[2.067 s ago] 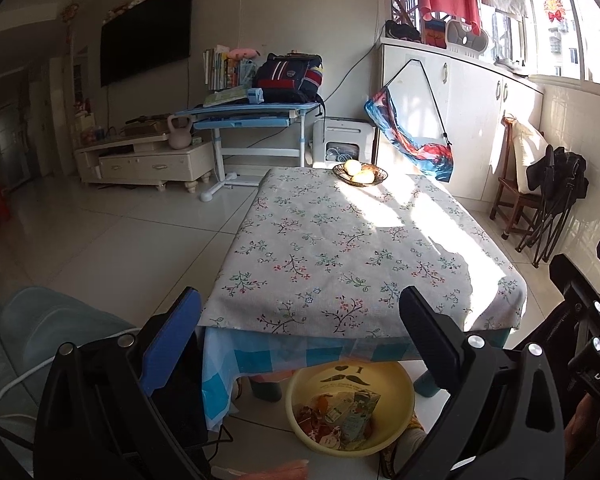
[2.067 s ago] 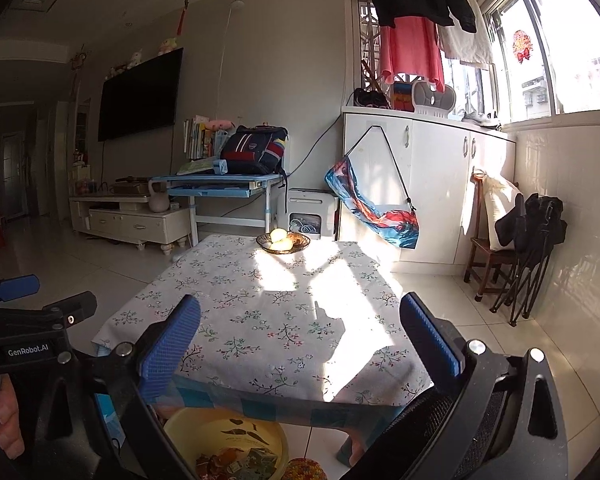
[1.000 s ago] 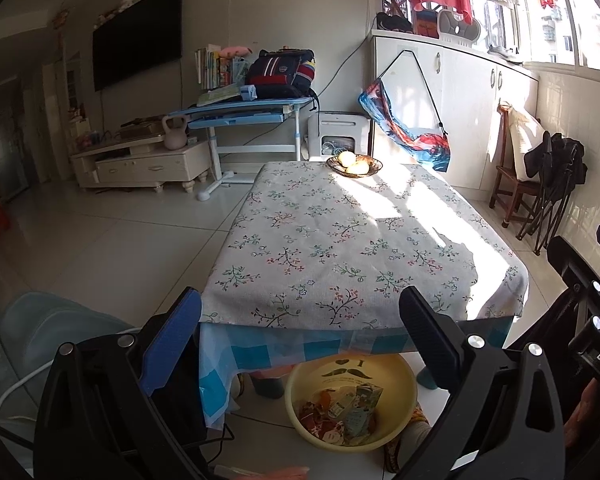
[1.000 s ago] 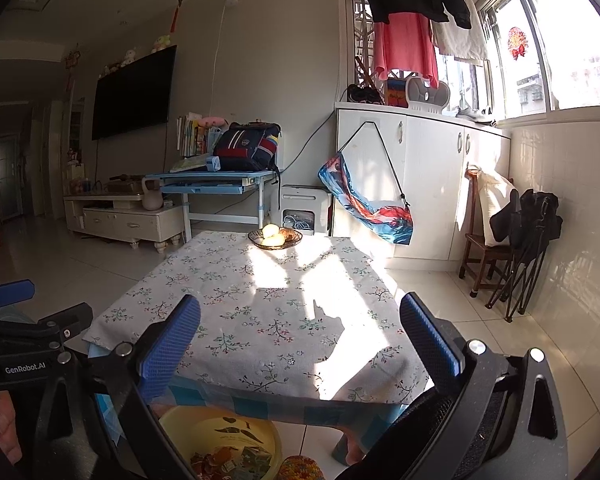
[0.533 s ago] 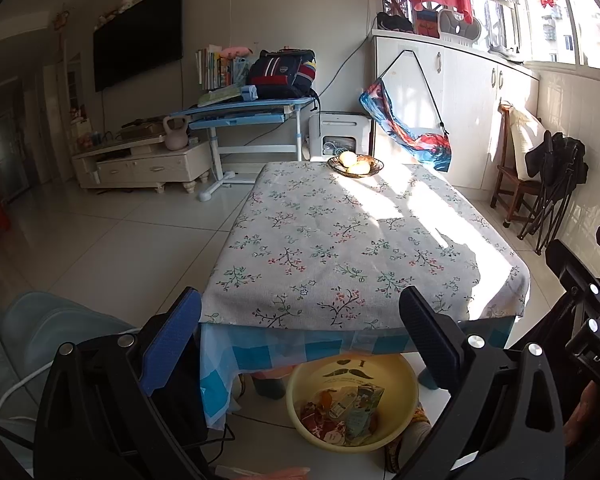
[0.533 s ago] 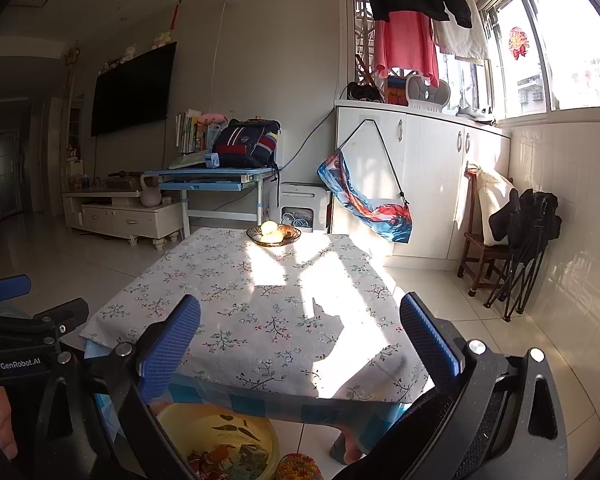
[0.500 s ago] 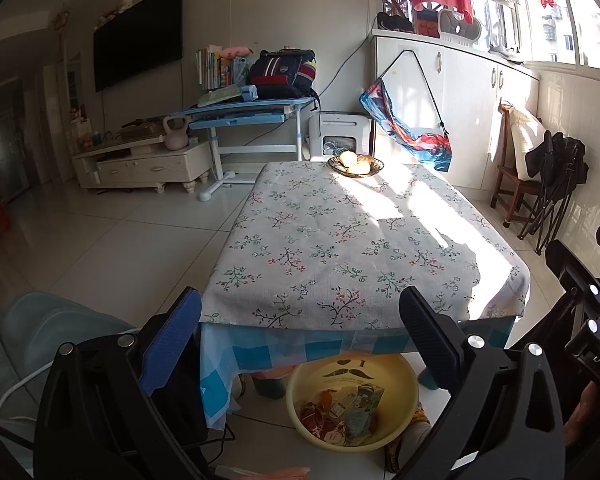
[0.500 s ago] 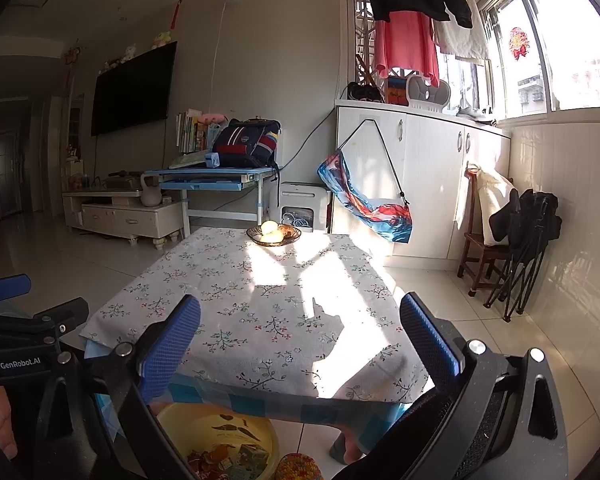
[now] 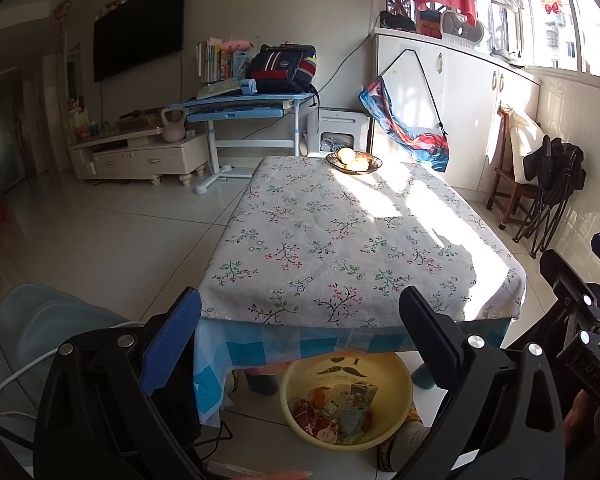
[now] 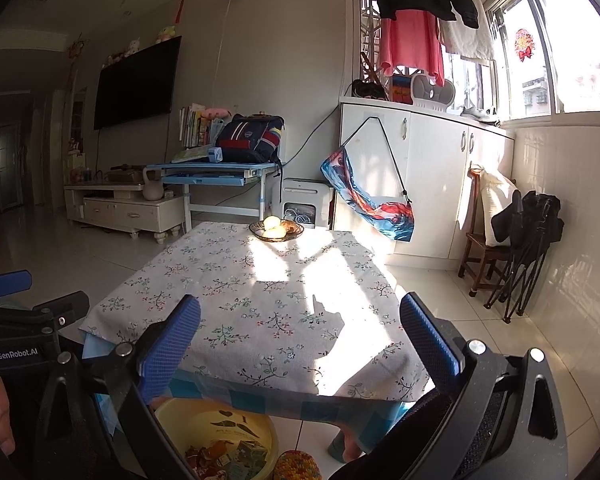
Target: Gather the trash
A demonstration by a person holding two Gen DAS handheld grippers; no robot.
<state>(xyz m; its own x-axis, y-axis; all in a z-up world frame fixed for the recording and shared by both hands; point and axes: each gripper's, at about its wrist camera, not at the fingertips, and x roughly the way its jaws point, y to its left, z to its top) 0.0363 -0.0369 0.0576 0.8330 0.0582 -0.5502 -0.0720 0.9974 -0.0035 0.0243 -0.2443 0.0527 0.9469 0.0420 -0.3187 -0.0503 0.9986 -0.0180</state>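
A yellow basin (image 9: 396, 376) stands on the floor under the near edge of the table and holds several crumpled wrappers (image 9: 336, 410). It also shows in the right wrist view (image 10: 204, 420), with the wrappers (image 10: 228, 460) in it. My left gripper (image 9: 300, 320) is open and empty, held above and in front of the basin. My right gripper (image 10: 300, 328) is open and empty, held over the table's near edge. The floral tablecloth (image 9: 352, 240) carries no loose trash that I can see.
A dark bowl of fruit (image 9: 354, 161) sits at the table's far end. A blue desk with a backpack (image 9: 280, 70), a TV stand (image 9: 140, 156), white cabinets (image 9: 460, 112) and a wooden chair (image 9: 516, 188) ring the room. A teal seat (image 9: 40, 320) is at the near left.
Both grippers have drifted back and slightly up from the table, so the table looks a little farther. Both stay open and empty.
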